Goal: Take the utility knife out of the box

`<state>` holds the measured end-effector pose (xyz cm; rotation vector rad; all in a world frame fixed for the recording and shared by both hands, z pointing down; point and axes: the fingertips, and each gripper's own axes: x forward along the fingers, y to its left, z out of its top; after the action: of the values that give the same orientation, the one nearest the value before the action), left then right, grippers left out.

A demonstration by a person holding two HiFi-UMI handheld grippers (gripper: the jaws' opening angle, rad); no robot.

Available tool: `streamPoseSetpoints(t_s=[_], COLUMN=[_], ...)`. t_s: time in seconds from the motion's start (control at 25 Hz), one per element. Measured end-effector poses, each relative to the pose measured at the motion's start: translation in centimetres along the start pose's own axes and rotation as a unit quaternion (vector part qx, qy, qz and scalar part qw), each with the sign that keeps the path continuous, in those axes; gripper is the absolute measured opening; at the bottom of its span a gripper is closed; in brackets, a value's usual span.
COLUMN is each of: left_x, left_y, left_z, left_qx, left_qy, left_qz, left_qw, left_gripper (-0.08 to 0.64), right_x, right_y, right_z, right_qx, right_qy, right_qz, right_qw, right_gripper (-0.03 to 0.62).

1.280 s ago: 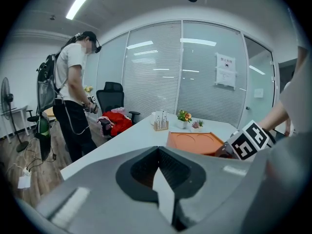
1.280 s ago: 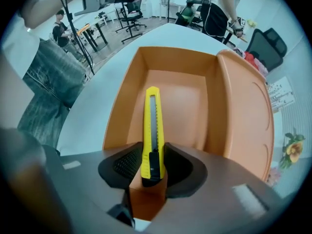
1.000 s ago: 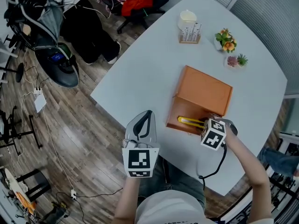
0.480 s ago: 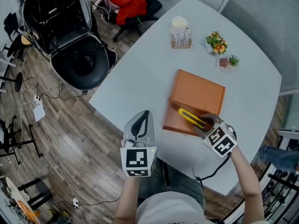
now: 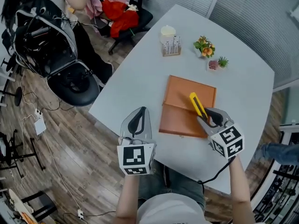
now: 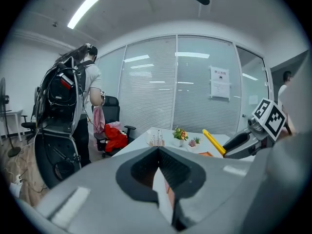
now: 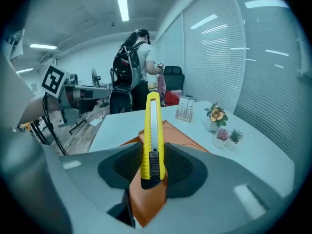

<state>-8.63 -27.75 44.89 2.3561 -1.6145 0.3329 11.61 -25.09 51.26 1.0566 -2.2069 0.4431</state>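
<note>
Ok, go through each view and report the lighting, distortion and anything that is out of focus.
Head view: evenly lit, mild barrel distortion bowing the table edges, utility knife crisp. Left gripper view: strong fisheye with black corners, ceiling light strip blown out, left gripper soft up close. Right gripper view: teal cast, blinds curved, utility knife sharp.

Both rigs are the same pale grey plastic shell, with black ribbed pads (image 7: 179,167) lining the jaws. The left hand-held gripper (image 5: 141,111) and the right hand-held gripper (image 5: 203,116) each have a white cube (image 5: 135,158) printed with black square markers. A black cable (image 5: 216,175) hangs off the right one. The person's wearing a light grey top (image 5: 169,210).
</note>
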Motion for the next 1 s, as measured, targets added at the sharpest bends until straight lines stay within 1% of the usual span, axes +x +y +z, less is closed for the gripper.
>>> streamPoseSetpoints(t_s=[0.12, 0.2, 0.32, 0.48, 0.6, 0.84, 0.92, 1.0], left_x=[0.0, 0.0, -0.1, -0.3, -0.4, -0.4, -0.9, -1.4], left_y=[-0.6, -1.0, -1.7, -2.8, -3.8, -5.2, -5.5, -5.7], left_z=[1.3, 2.2, 3.5, 4.9, 6.0, 8.3, 9.1, 9.8], left_qx=[0.004, 0.006, 0.01, 0.014, 0.02, 0.03, 0.036, 0.04], left_qy=[-0.013, -0.023, -0.036, -0.052, -0.063, -0.085, -0.097, -0.106], left_qz=[-0.003, -0.003, -0.006, -0.01, -0.015, -0.024, -0.025, -0.026], left_qw=[0.9999, 0.9997, 0.9993, 0.9985, 0.9977, 0.9956, 0.9944, 0.9932], left_gripper=[0.0, 0.0, 0.0, 0.0, 0.0, 0.0, 0.0, 0.0], right_x=[-1.9, -3.3, -5.5, -8.4, -10.3, -13.7, -14.8, -15.7], right_y=[-1.2, -2.1, -3.2, -4.5, -5.4, -6.5, -6.4, -6.2], right_z=[1.3, 2.0, 3.1, 4.3, 5.1, 6.9, 7.3, 7.4], right_qx=[0.035, 0.061, 0.087, 0.108, 0.116, 0.116, 0.114, 0.112], right_qy=[-0.038, -0.064, -0.104, -0.15, -0.179, -0.228, -0.238, -0.244], right_qz=[-0.033, -0.054, -0.089, -0.131, -0.158, -0.21, -0.227, -0.237], right_qw=[0.998, 0.995, 0.987, 0.974, 0.964, 0.944, 0.937, 0.934], right_gripper=[0.169, 0.169, 0.169, 0.169, 0.169, 0.169, 0.169, 0.169])
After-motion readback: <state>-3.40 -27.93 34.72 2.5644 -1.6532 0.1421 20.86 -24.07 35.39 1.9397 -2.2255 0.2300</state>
